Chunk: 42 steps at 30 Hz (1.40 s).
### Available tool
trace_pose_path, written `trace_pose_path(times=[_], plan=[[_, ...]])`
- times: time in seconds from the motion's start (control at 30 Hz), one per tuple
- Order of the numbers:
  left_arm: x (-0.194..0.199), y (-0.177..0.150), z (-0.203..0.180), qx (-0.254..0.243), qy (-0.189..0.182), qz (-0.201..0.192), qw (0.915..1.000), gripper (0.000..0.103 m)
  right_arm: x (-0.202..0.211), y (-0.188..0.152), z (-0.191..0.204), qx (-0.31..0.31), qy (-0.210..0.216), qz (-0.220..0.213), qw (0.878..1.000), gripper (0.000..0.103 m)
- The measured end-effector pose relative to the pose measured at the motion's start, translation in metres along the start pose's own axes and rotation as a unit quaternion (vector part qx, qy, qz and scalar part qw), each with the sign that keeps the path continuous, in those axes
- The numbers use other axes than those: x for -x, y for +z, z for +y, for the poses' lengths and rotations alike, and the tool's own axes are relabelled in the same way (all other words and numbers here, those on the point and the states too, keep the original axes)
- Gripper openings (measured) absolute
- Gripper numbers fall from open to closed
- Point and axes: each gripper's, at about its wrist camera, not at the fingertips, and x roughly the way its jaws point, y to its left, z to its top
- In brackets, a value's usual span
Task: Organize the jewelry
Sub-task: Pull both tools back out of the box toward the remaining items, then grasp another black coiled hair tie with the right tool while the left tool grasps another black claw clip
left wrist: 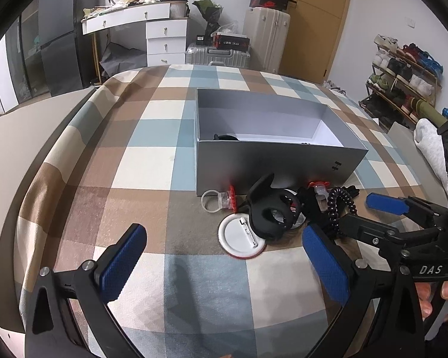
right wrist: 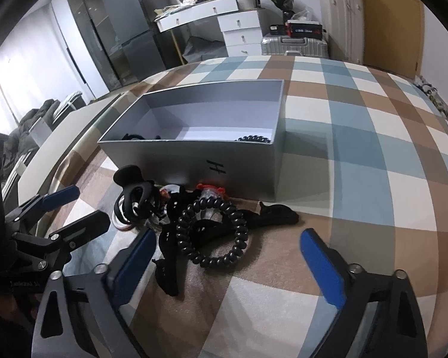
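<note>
Grey card forms the open box [left wrist: 271, 164] that sits on a checked bedspread [left wrist: 152, 167], with a black mark on its near wall. Its inside is pale and mostly bare. Against the near wall, a dark item [right wrist: 133, 136] shows at the left end, too hidden to name, and a black coil hair tie [right wrist: 255, 139] peeks over the rim at the right end. How much more lies behind that wall cannot be told.

Just in front of the box lies a small heap of jewelry and hair things. From the right wrist view, a second black coil tie [right wrist: 213, 232] lies on top, over a clear ring with a red top [right wrist: 209, 192]. A black hair claw [right wrist: 136, 192] lies at the left of the heap and a flat black strip [right wrist: 279, 213] at its right. From the left wrist view, a white round badge [left wrist: 242, 238] lies face down, partly under the claw, and another clear ring with a red top [left wrist: 221, 200] rests against the box wall.

Both grippers hang above the bedspread, near the heap. The left gripper [left wrist: 224, 265] has its blue pads spread wide, with nothing between them. The right gripper [right wrist: 227, 265] also stands wide apart, its pads flanking the near edge of the coil tie without touching it.
</note>
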Motion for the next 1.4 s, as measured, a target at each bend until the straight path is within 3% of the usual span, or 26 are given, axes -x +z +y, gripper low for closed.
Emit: trace_pose_path(times=[0.23,0.6,0.67,0.8,1.07,1.4], plan=[[-0.001,-0.001,0.002,-0.001,0.001,0.003,1.0000,0.102,-0.003,-0.002,0.000,-0.001,0.009,0.009,1.000,0.078],[-0.004,-0.002,0.004,0.003,-0.001,0.004,1.0000,0.102,-0.002,-0.002,-0.017,-0.031,0.015,0.012,0.999,0.030],[-0.004,-0.002,0.004,0.003,-0.001,0.004,1.0000,0.102,-0.004,-0.002,-0.016,-0.029,0.019,0.016,0.999,0.012],[-0.004,-0.002,0.004,0.003,0.000,0.004,1.0000,0.102,-0.001,-0.005,-0.011,-0.017,0.022,0.006,1.000,0.009],[-0.007,0.000,0.003,0.002,0.001,0.010,0.9999,0.102,0.034,-0.002,-0.013,-0.029,0.041,-0.060,0.997,0.009],[-0.025,0.007,-0.011,0.000,-0.029,0.038,0.9989,0.101,0.038,-0.003,-0.021,-0.038,0.055,-0.070,0.995,0.009]])
